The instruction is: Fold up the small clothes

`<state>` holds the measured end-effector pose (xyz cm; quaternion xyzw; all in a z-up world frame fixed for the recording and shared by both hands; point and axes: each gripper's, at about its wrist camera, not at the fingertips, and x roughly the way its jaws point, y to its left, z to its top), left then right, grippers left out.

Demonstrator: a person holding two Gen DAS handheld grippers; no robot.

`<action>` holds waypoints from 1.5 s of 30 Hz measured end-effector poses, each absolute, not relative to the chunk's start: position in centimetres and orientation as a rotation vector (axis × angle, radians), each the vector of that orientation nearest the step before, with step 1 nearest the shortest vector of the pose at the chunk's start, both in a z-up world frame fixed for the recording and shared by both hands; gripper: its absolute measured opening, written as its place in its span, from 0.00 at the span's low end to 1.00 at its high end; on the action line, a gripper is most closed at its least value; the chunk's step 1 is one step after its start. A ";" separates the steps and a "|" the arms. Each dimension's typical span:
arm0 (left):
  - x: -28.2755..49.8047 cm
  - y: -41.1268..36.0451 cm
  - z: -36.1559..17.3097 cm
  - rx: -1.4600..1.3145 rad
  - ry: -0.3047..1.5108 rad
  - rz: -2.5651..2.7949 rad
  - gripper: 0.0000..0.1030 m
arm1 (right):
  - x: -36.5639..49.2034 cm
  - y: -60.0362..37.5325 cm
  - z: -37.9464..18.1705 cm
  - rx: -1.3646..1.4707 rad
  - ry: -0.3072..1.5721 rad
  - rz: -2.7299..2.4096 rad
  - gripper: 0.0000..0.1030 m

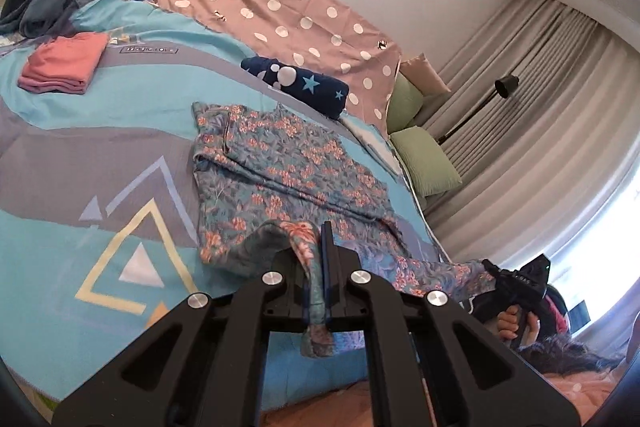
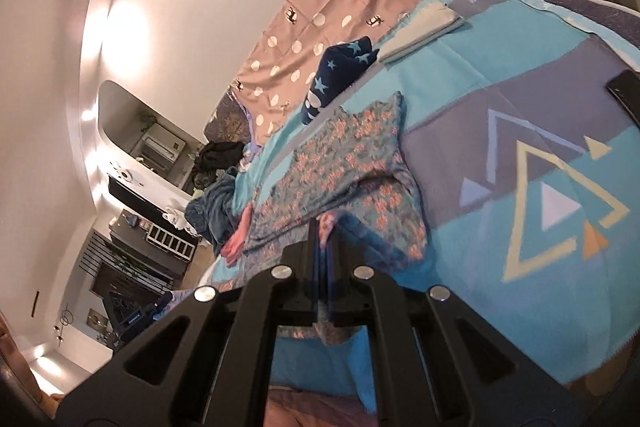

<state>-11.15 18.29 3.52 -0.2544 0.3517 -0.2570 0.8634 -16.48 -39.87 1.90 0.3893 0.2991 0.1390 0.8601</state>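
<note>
The floral garment (image 1: 288,163) lies spread on the bed (image 1: 80,155), near its middle, with its near hem raised off the cover. The left gripper (image 1: 320,267) has its fingers closed on one corner of that hem; floral cloth is pinched between them and hangs out behind. The right gripper (image 2: 322,259) is likewise closed on cloth at the other near corner, though there the pinch is partly blurred. In the left view the right gripper shows at about 4 o'clock, held by a hand (image 1: 510,323), with the hem stretched between the two corners.

Judged from this, the step in hand is a fold: both near corners are lifted so the lower half can be carried over the upper half. The next move calls for both grippers to travel together toward 12 o'clock, keeping the hem taut and level, then set the corners down square on the far edge before letting go. Uneven travel would skew the fold.

A folded pink piece (image 1: 64,63) sits at 10 o'clock and a navy star-print roll (image 1: 300,83) just beyond the garment at 12 o'clock; both are apart from it.
</note>
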 end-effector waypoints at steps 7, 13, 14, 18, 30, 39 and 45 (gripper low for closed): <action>-5.3 17.8 4.8 -0.563 0.702 -0.552 0.04 | -10.7 -40.1 3.8 0.787 0.586 0.311 0.03; 1.4 17.5 5.2 -0.578 0.726 -0.538 0.04 | -3.5 -39.9 5.4 0.733 0.599 0.308 0.03; 2.6 17.4 5.3 -0.579 0.733 -0.537 0.04 | -2.3 -39.9 5.6 0.728 0.602 0.308 0.03; 8.9 16.7 5.6 -0.576 0.769 -0.529 0.04 | 3.2 -39.9 5.7 0.703 0.623 0.284 0.03; 25.3 14.6 -3.0 -0.534 0.928 -0.353 0.17 | 19.7 -39.3 -3.0 0.585 0.877 0.038 0.20; 22.1 15.4 -2.9 -0.242 0.837 -0.282 0.55 | 17.1 -38.4 -3.8 0.168 0.895 0.073 0.43; 20.9 13.7 -4.8 -0.041 0.916 -0.324 0.55 | 16.1 -33.9 -6.3 -0.217 0.987 0.155 0.53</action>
